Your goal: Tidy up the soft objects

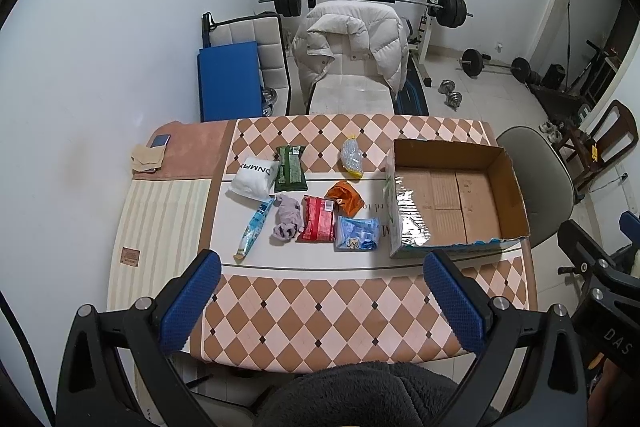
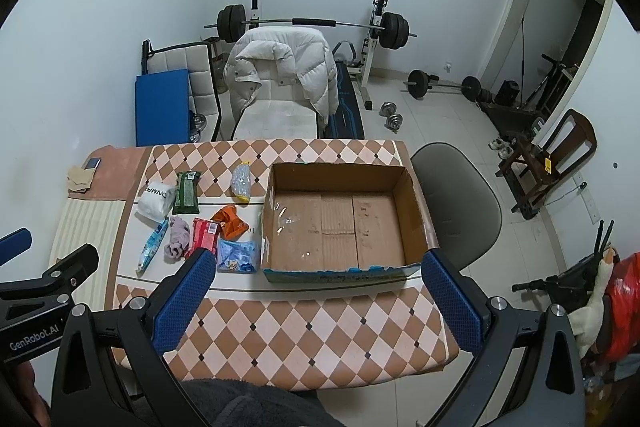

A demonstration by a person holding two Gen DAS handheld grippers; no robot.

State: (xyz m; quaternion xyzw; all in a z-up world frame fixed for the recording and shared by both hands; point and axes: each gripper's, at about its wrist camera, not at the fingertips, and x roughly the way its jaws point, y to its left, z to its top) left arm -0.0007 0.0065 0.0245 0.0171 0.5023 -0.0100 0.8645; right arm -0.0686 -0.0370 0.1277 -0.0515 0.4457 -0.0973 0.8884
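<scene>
Several soft packets lie on the table left of an open, empty cardboard box: a white pouch, a green pack, a clear bubble bag, an orange packet, a red pack, a blue pack, a mauve cloth and a long light-blue sachet. My left gripper is open and empty, held above the near table edge. My right gripper is open and empty, in front of the box's near wall.
The table has a checked cloth. A phone and a beige cloth lie at its far left. A grey chair stands right of the table. A white chair with a puffer jacket and a barbell rack stand behind.
</scene>
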